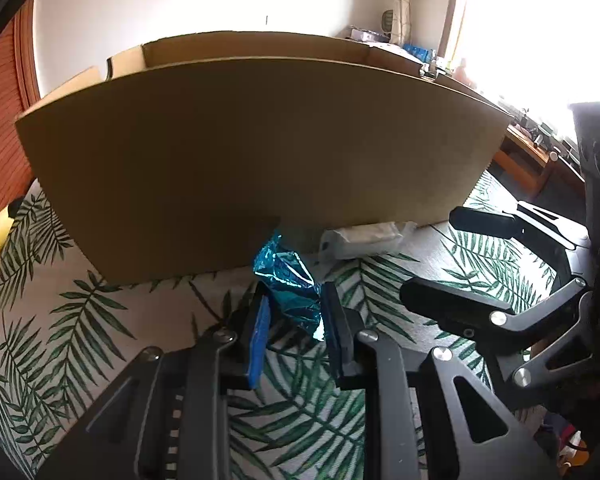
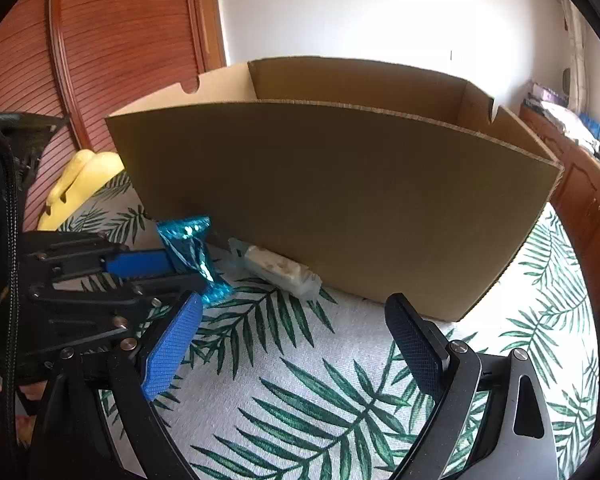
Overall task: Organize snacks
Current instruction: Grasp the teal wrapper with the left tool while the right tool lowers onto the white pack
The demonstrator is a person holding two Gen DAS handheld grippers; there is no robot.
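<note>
My left gripper is shut on a shiny blue foil snack packet and holds it just above the leaf-print cloth, close to the front wall of an open cardboard box. The packet and left gripper also show in the right wrist view, left of the box. My right gripper is open and empty over the cloth, in front of the box. A clear-wrapped white snack lies against the box's base; it also shows in the left wrist view.
The table has a white cloth with green leaf print. A yellow object lies at the table's far left beside a wooden shutter door. A wooden cabinet stands at the right.
</note>
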